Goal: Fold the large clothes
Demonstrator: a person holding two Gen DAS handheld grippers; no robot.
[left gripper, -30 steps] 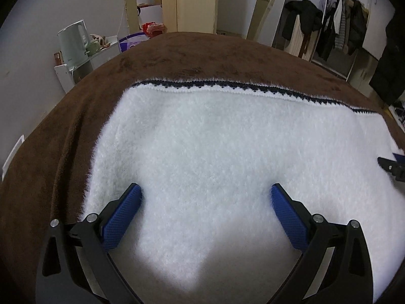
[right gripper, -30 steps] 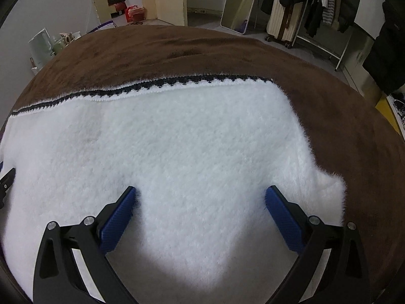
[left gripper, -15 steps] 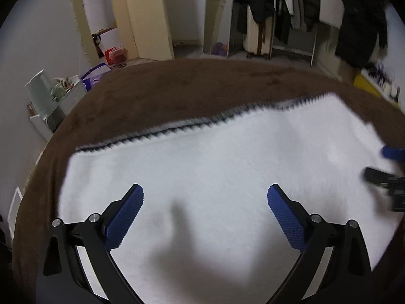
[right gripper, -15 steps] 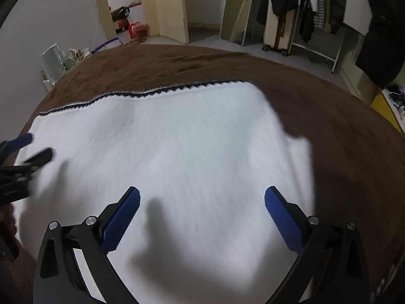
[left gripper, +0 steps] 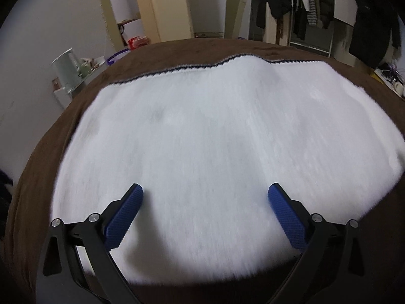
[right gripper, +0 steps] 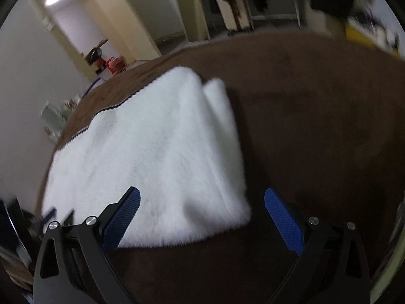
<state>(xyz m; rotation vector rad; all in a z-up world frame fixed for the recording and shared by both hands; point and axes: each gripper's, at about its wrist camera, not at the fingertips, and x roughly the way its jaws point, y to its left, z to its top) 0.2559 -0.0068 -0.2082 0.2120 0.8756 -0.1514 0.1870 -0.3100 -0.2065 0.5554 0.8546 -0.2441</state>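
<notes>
- Lying flat on a brown blanket [left gripper: 38, 167]: a white fluffy garment [left gripper: 215, 131], folded into a broad rectangle, filling the middle of the left wrist view.
- Dark zigzag trim [left gripper: 177, 69] along the garment's far edge, toward 12 o'clock, with bare blanket beyond it.
- Left gripper [left gripper: 205, 190] above the garment's near part, blue pads [left gripper: 124, 215] spread wide apart, nothing between them; touching the pile or just over it cannot be told.
- Right gripper [right gripper: 202, 195] likewise wide apart and empty, set over the garment's near right corner [right gripper: 235, 217]: left finger over white pile, right finger over bare brown blanket [right gripper: 316, 126].
- In the right wrist view, white garment [right gripper: 152, 157] stretching from centre toward 10 o'clock, its trim [right gripper: 119, 105] along the far-left edge; a narrow second fold of white [right gripper: 217, 93] showing beside the right edge near 12 o'clock.
- Blurred dark shape with a blue tip at 8 o'clock in the right wrist view, too smeared to identify.
- Beyond the blanket in the left wrist view: a pale green kettle [left gripper: 67, 67] on a small stand at 10 o'clock, a cream cabinet [left gripper: 167, 7] at 12, a clothes rack [left gripper: 311, 7] with dark coats at 1 to 2 o'clock.
</notes>
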